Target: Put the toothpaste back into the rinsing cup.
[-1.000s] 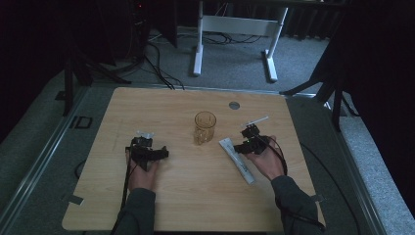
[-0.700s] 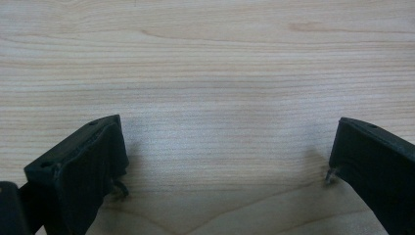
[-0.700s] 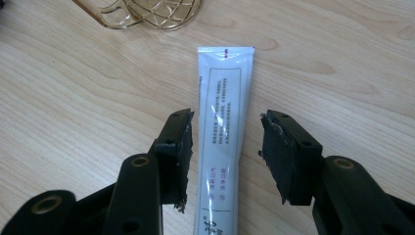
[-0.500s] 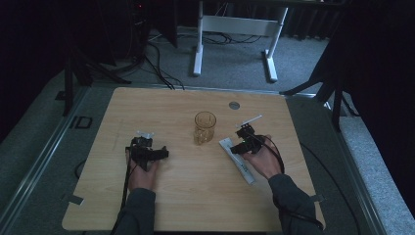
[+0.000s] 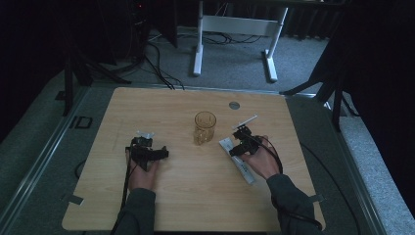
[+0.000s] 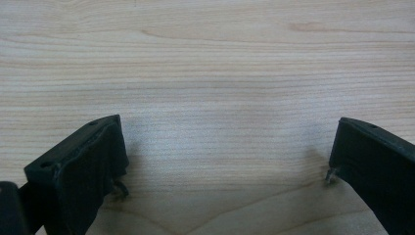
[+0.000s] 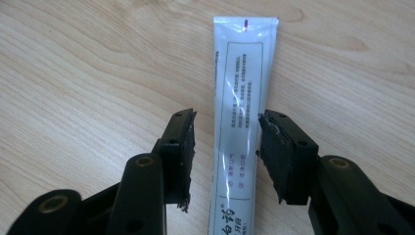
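Dark sleeves (image 5: 139, 208), black matte fingers (image 7: 178, 147)

I am looking down on a pale wooden tabletop (image 5: 147, 105) that is sitting on grey carpet (image 5: 230, 63). Beyond it a white metal stand (image 5: 235, 24) is standing among black cables (image 5: 156, 56), and dark curtains (image 5: 377, 73) are closing in a dim room.

Chinese print, too small to read, in a framed panel on the white tube (image 7: 242, 112); larger characters near its lower end.
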Demonstrator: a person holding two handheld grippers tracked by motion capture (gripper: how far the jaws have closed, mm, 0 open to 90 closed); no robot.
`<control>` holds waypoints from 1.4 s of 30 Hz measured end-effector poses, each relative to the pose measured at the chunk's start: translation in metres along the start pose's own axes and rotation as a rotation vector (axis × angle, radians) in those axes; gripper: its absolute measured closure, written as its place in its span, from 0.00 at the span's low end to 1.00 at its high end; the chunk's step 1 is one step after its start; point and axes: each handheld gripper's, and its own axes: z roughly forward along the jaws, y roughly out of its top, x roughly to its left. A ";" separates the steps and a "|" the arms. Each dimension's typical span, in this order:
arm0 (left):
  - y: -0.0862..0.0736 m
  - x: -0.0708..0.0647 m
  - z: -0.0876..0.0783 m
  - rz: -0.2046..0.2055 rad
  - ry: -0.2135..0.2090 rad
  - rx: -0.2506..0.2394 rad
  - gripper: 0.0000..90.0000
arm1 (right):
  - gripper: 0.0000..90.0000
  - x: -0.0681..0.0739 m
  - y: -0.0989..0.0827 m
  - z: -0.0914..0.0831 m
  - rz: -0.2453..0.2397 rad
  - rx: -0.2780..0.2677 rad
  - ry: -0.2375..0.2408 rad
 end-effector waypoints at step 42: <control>0.000 0.000 0.000 0.000 0.000 0.000 0.00 | 0.71 0.002 0.000 0.013 0.020 0.126 -0.020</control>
